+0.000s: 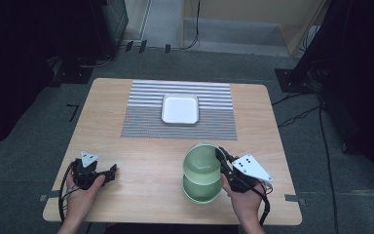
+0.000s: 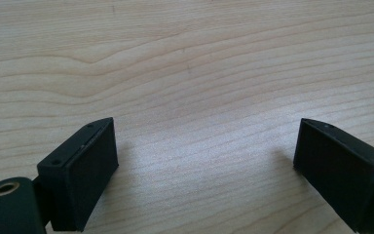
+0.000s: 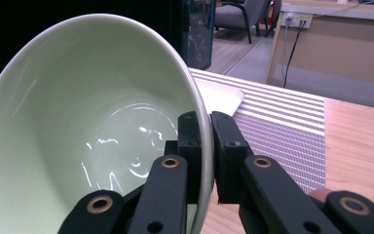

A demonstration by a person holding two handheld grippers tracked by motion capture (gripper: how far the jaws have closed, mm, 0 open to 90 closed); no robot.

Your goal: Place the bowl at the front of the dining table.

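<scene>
Pale green glazed ceramic bowl (image 1: 202, 163): lifted and tilted above the near right part of the counter, its opening turned up and away from the person; inside glossy, nothing in it; its rim is pinched at the right side. A second pale green ceramic bowl (image 1: 202, 191): sits directly beneath the first, on the counter near the front edge; its inside is mostly hidden by the bowl above, so contents cannot be told.

Right gripper (image 3: 208, 141): black, with a grey three-cornered plate on top; held in the person's right hand (image 1: 246, 200); its fingers (image 3: 229, 146) are clenched on the upper bowl's wall, one inside and one outside the rim.

Left gripper (image 2: 204, 161): black, held in the person's left hand (image 1: 80, 195) at the near left of the counter, well apart from the bowls; its fingers (image 2: 85, 170) are spread wide and released, bare wood between them.

Light wooden counter (image 1: 141, 161): rectangular with rounded corners.

Grey-and-white striped placemat (image 1: 141, 117): lies flat on the far middle of the counter.

White square tray with rounded corners (image 1: 180, 108): rests on the placemat; nothing in it.
</scene>
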